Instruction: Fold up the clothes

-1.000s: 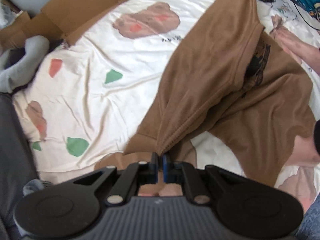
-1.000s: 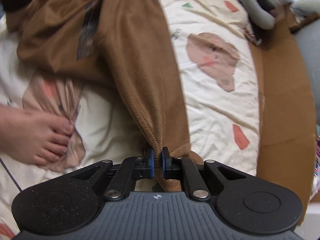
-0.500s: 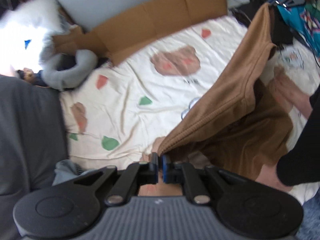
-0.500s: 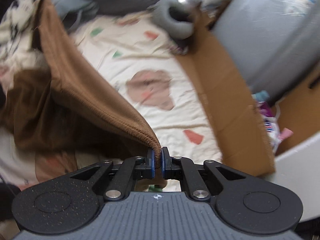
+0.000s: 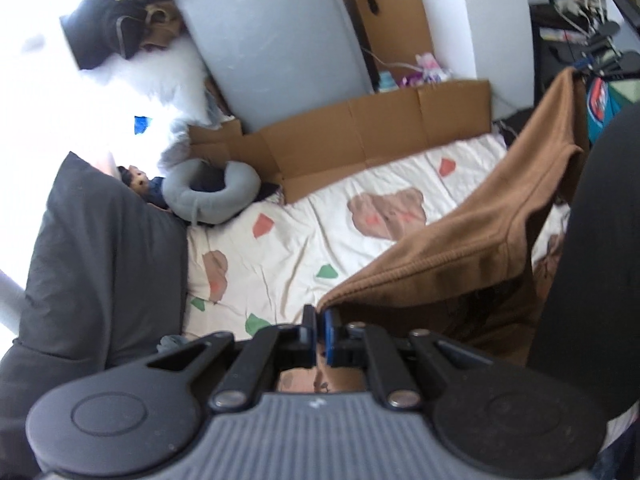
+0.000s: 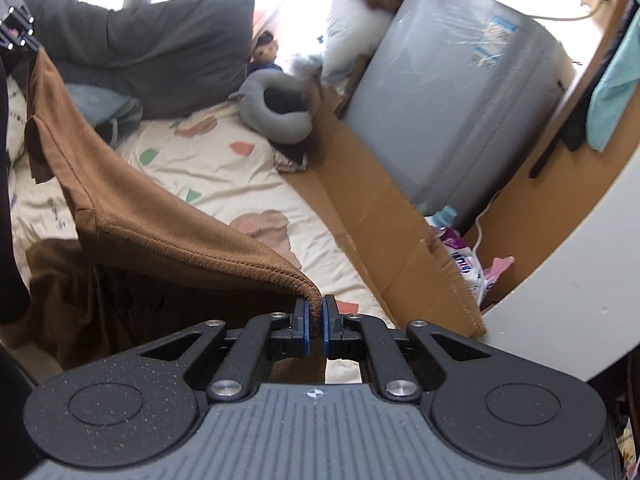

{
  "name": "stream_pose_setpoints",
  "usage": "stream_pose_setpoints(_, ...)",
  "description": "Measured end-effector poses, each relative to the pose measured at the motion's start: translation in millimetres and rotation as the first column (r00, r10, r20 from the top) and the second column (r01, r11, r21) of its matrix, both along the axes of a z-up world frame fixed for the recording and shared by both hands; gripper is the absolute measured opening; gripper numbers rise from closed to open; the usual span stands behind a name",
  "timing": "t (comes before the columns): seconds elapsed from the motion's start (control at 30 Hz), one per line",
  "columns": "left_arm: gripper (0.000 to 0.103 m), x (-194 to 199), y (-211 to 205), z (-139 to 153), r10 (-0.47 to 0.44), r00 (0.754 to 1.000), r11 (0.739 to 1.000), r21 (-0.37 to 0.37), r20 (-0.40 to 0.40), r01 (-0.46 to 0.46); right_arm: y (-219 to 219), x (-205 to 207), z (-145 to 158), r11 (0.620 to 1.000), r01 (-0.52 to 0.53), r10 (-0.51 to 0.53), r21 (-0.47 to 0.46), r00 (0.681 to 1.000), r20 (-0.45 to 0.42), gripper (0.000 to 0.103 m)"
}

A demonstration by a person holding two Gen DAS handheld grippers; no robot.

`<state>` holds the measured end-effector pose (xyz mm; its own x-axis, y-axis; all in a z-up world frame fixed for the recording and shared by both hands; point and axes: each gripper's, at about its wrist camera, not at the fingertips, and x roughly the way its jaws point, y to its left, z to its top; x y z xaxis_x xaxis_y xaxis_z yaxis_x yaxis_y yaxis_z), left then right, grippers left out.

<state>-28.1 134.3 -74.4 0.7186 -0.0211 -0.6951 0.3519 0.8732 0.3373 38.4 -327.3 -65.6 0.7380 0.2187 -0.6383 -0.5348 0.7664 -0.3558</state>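
Note:
A brown sweatshirt (image 5: 472, 240) hangs stretched in the air above the bed, held by its ribbed hem at both ends. My left gripper (image 5: 319, 322) is shut on one corner of the hem. In the right wrist view the same brown sweatshirt (image 6: 160, 224) runs from my right gripper (image 6: 314, 312), shut on the other corner, up to the far end at the left. Its lower part droops in dark folds toward the sheet. The other gripper shows small at the top edge of each view.
Below lies a cream bed sheet (image 5: 320, 240) with bear and colour patches. A grey neck pillow (image 5: 212, 192), a dark grey pillow (image 5: 100, 272), a cardboard sheet (image 5: 360, 132) and a grey upright panel (image 5: 272, 40) line the bed. A black sleeve (image 5: 592, 260) fills the right.
Both grippers have risen with the sweatshirt hem. The garment has come up off the sheet and now hangs taut between them. More of the room behind the bed is in view.

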Motion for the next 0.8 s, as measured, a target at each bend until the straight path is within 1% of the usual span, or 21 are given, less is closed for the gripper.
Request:
stream_pose_setpoints(0.17,0.004,-13.0,-5.0,15.7,0.037,0.998,0.999,-0.04,0.043,-0.035,-4.4,-14.9,14.3,0.998,0.041,-0.041,0.043,0.999,0.013,0.004)
stream_pose_setpoints(0.3,0.004,-12.1,-7.4,13.6,0.057,0.997,0.997,-0.05,0.043,-0.055,-7.2,-17.9,17.7,0.995,0.066,-0.067,0.068,0.998,0.011,0.004)
stream_pose_setpoints(0.53,0.004,20.2,3.6,-8.9,0.081,0.997,0.995,-0.057,0.004,-0.08,-2.4,1.8,1.0,0.994,0.089,-0.087,0.063,0.996,-0.028,0.004)
stream_pose_setpoints(0.7,0.004,50.1,18.9,-34.3,0.111,0.993,0.991,-0.078,-0.036,-0.113,4.0,29.1,-24.0,0.994,0.103,-0.1,0.042,0.993,-0.065,0.004)
stream_pose_setpoints(0.8,0.004,71.9,25.0,-53.8,0.121,0.991,0.989,-0.074,-0.056,-0.125,7.9,50.5,-40.3,0.993,0.115,-0.112,0.034,0.99,-0.086,0.004)
